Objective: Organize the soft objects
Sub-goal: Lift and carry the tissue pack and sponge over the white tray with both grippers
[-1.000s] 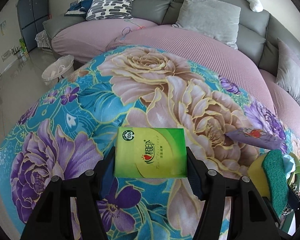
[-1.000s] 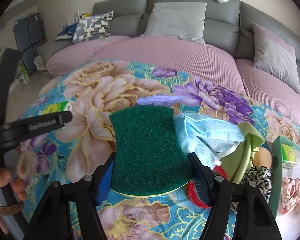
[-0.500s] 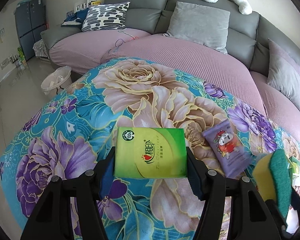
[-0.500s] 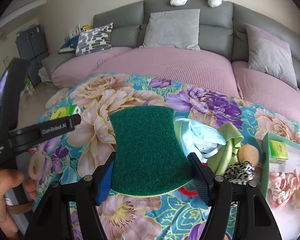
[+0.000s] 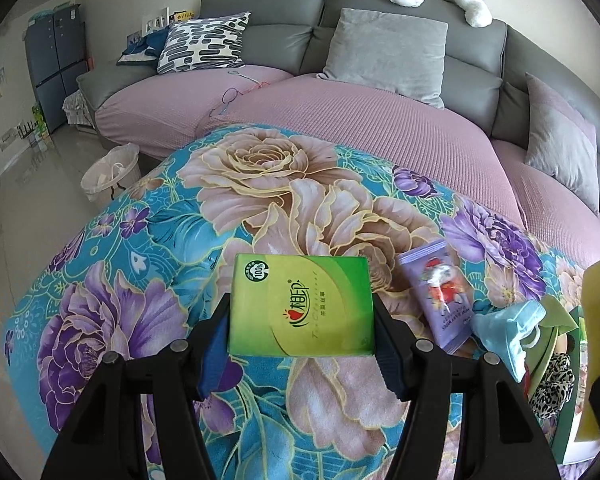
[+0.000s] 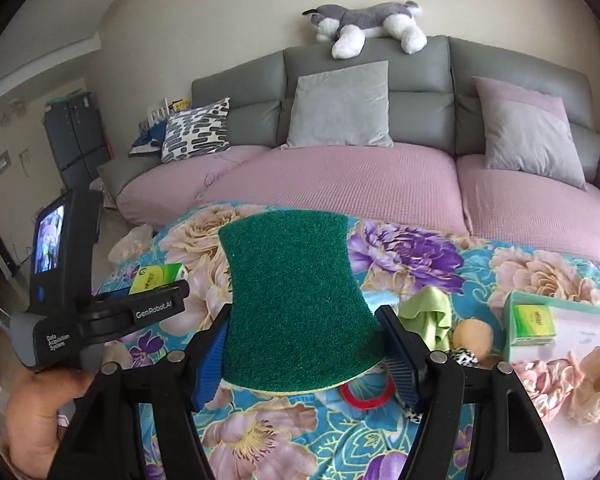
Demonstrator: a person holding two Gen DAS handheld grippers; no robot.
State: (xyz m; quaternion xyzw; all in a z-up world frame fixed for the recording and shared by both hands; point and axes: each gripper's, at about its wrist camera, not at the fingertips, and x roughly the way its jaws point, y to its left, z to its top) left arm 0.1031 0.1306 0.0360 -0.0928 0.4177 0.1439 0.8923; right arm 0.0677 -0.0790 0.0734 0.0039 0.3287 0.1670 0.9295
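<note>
My left gripper (image 5: pixel 302 320) is shut on a green tissue pack (image 5: pixel 300 304), held above the floral cloth (image 5: pixel 260 184). My right gripper (image 6: pixel 304 324) is shut on a green scouring sponge (image 6: pixel 296 300) with a yellow underside, also lifted off the cloth. In the right wrist view the left gripper's body (image 6: pixel 100 312) is at the left in a person's hand (image 6: pixel 36 412), with the tissue pack (image 6: pixel 156 276) at its tip. On the cloth lie a purple packet (image 5: pixel 440 300), a blue face mask (image 5: pixel 508 332), a green cloth (image 6: pixel 426 312), a peach ball (image 6: pixel 476 334) and a red ring (image 6: pixel 366 396).
A green-walled tray (image 6: pixel 560 306) at the right holds a second tissue pack (image 6: pixel 534 322). A leopard-print scrunchie (image 5: pixel 552 384) lies by it. A grey sofa with a pink cover (image 5: pixel 360 120) curves behind the table. A white bin (image 5: pixel 110 174) stands on the floor, left.
Both grippers have risen with their loads and tilted up, so more of the sofa shows. The purple packet and the face mask have come into the left wrist view.
</note>
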